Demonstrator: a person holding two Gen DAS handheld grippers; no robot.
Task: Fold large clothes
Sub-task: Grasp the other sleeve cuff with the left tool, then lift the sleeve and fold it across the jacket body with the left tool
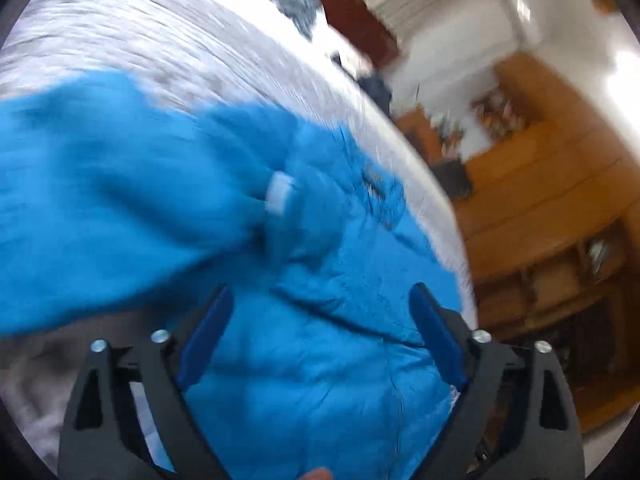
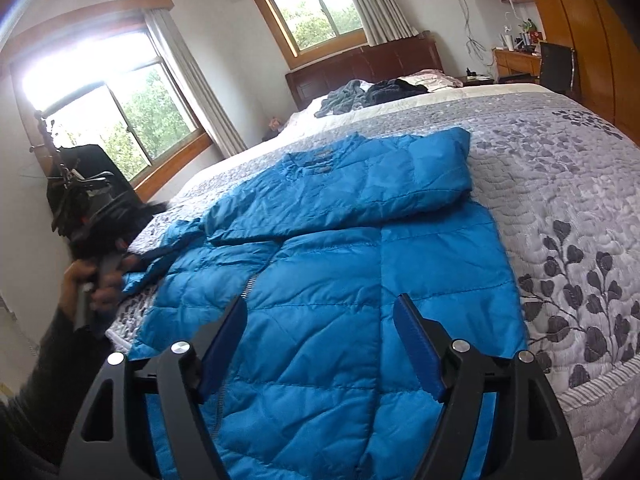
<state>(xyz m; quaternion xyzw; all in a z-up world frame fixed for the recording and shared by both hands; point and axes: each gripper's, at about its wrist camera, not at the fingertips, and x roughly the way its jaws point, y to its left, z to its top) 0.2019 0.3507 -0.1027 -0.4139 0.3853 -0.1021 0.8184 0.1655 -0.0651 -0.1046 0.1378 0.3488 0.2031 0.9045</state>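
Note:
A bright blue quilted jacket [image 2: 340,280] lies front-up on the bed's grey leaf-patterned quilt [image 2: 560,184], zip partly shut. One sleeve [image 2: 360,196] is folded across its chest; the other sleeve [image 2: 160,256] trails toward the bed's left edge. My right gripper [image 2: 320,304] hovers open over the jacket's lower part, nothing between its blue pads. In the blurred left wrist view, my left gripper [image 1: 320,304] is open above the jacket [image 1: 300,380], with a blue fold [image 1: 120,220] and a white tag [image 1: 280,196] ahead. A hand [image 2: 92,284] holds the left gripper's handle beside the bed.
A pile of grey and dark clothes [image 2: 372,94] lies near the dark headboard [image 2: 360,64]. Wooden wardrobe [image 2: 580,40], desk and black chair [image 2: 556,64] stand at the right. A stand with dark items [image 2: 80,168] is by the left window.

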